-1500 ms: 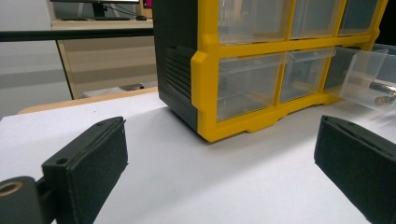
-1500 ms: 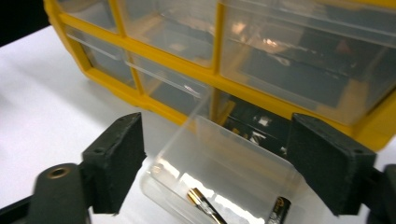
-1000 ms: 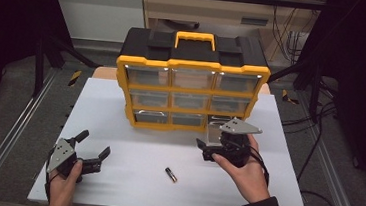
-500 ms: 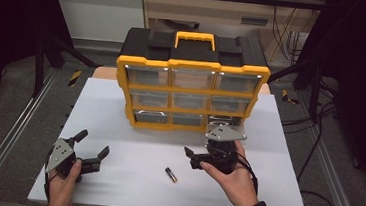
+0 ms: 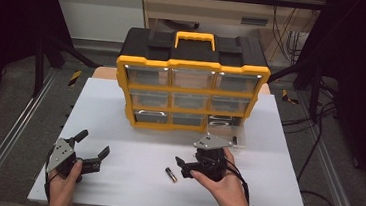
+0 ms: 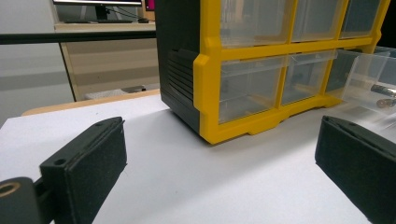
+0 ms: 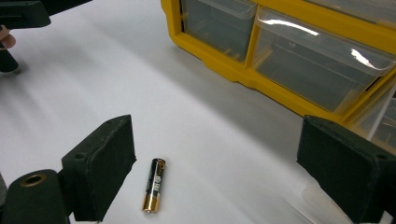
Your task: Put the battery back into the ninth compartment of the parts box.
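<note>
1. Battery (image 5: 170,174): lies flat on the white table (image 5: 133,129), in front of the yellow organizer (image 5: 190,91) and apart from it. In the right gripper view the battery (image 7: 154,185) rests between the two jaws, nearer the left one, touching neither; its gold end points toward the camera.
2. Right gripper (image 5: 184,167): held low over the table just right of the battery, jaws spread wide and holding nothing.
3. Left gripper (image 5: 91,150): held near the table's front left corner, well apart from the battery, jaws spread wide and holding nothing.
4. Organizer: black top with a yellow handle, three rows of clear drawers. The bottom right drawer (image 5: 228,132) is pulled out; in the left gripper view it (image 6: 373,84) contains small cylindrical items.
</note>
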`<state>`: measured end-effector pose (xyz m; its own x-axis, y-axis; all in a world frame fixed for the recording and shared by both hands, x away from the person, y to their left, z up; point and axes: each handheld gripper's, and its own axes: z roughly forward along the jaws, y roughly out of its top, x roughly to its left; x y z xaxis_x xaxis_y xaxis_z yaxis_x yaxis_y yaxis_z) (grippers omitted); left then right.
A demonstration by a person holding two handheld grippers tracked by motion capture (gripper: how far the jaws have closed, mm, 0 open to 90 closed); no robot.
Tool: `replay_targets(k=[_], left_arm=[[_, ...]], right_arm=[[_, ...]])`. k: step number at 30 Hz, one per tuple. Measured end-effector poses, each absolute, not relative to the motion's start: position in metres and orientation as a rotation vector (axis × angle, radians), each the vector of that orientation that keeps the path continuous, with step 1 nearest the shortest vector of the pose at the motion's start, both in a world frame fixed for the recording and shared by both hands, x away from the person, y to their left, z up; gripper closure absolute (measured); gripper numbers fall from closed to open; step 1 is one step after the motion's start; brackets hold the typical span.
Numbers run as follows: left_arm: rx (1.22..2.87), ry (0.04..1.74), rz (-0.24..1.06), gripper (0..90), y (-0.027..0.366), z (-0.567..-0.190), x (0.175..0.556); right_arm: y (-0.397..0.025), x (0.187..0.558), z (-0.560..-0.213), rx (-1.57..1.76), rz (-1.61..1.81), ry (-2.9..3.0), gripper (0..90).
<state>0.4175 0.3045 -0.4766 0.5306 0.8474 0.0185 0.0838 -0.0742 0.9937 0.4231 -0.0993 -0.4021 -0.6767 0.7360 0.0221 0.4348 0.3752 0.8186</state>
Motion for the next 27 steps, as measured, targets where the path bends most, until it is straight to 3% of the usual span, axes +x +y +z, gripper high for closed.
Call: replay_targets(k=[19,27], left_arm=[[1.536,0.827,0.768,1.8,0.303,-0.477,0.418],[1.535,0.829,0.764,1.8,0.303,-0.477,0.417]], right_arm=[[-0.084,0.413,-0.435,1.034,1.132,2.401,23.3],[-0.075,0.411,-0.454,1.034,1.077,2.454,37.5]])
